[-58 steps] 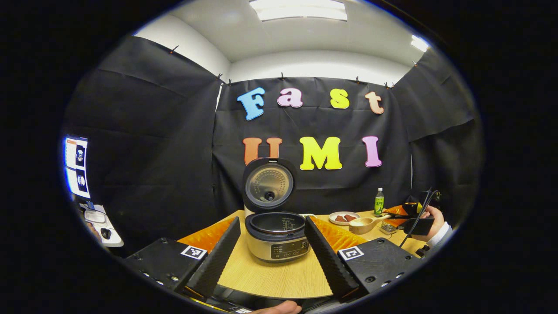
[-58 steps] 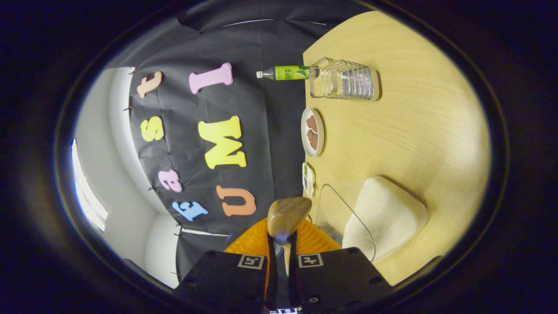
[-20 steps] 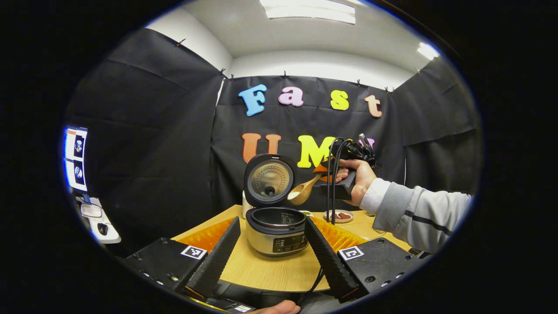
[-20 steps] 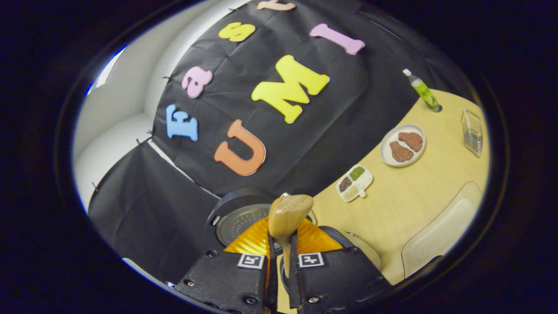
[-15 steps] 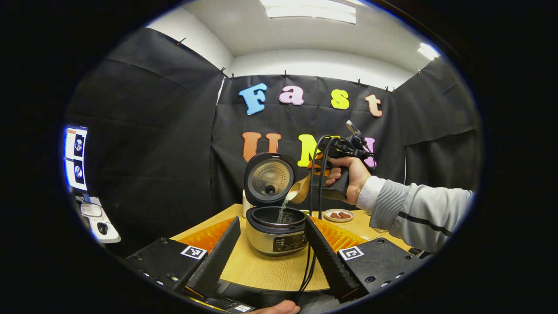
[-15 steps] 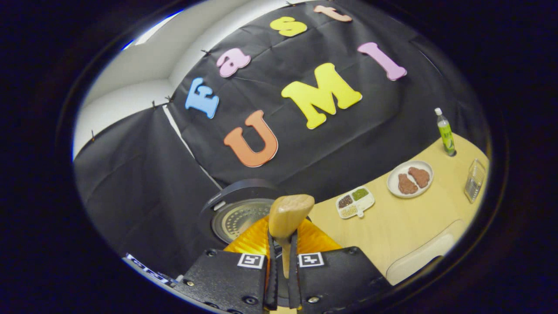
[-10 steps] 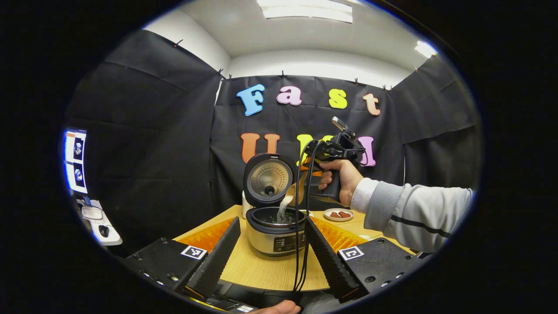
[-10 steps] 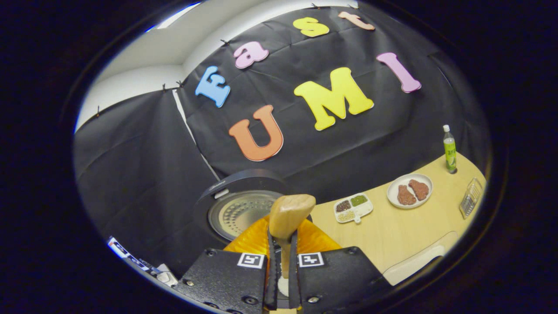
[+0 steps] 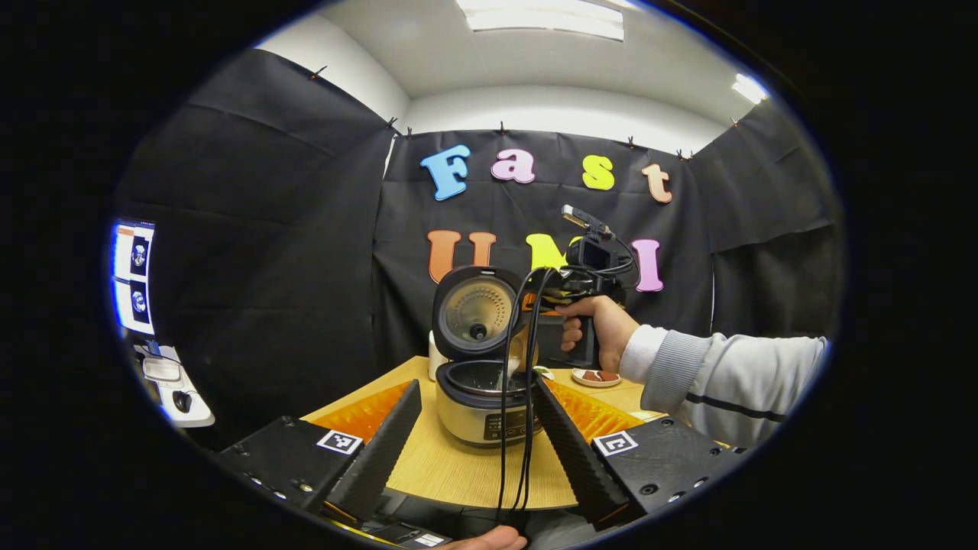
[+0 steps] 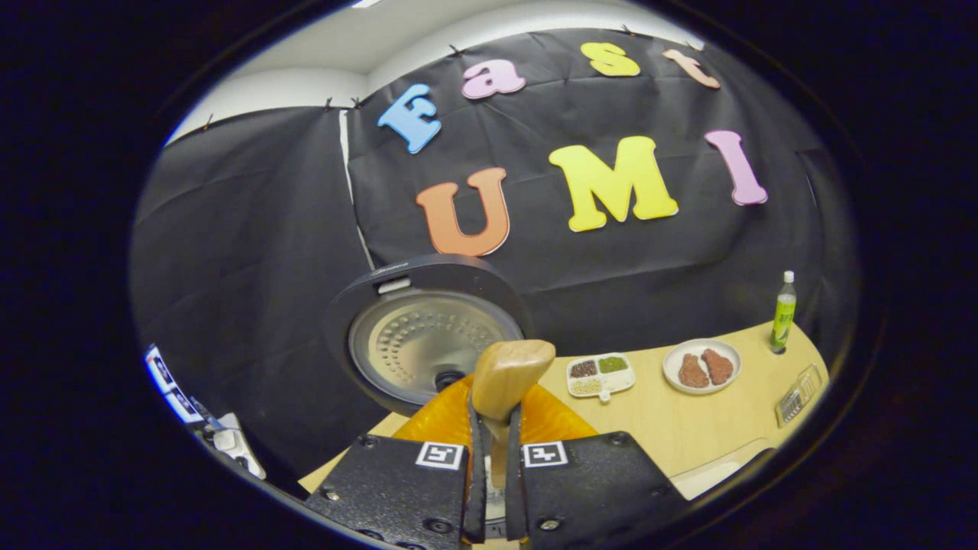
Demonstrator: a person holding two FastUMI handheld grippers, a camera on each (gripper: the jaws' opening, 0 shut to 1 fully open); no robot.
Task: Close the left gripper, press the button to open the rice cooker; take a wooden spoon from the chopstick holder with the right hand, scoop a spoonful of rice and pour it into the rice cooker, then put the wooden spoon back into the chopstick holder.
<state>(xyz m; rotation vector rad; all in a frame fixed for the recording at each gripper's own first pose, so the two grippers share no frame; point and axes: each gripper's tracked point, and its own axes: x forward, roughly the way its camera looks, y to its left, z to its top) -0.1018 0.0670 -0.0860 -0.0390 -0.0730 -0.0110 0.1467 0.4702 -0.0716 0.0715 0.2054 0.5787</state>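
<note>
Rice cooker (image 9: 489, 382) stands open on the desk (image 9: 458, 470), lid up, framed between the wide-spread fingers of my left tool (image 9: 477, 428). My right tool (image 10: 493, 458) is clamped narrow on the wooden spoon (image 10: 508, 378), both fingers pressing its handle, bowl tipped over the pot beside the raised lid (image 10: 424, 344). Behind on the desk sit a divided dish (image 10: 600, 374), a plate (image 10: 701, 367) and a bottle (image 10: 781, 312).
</note>
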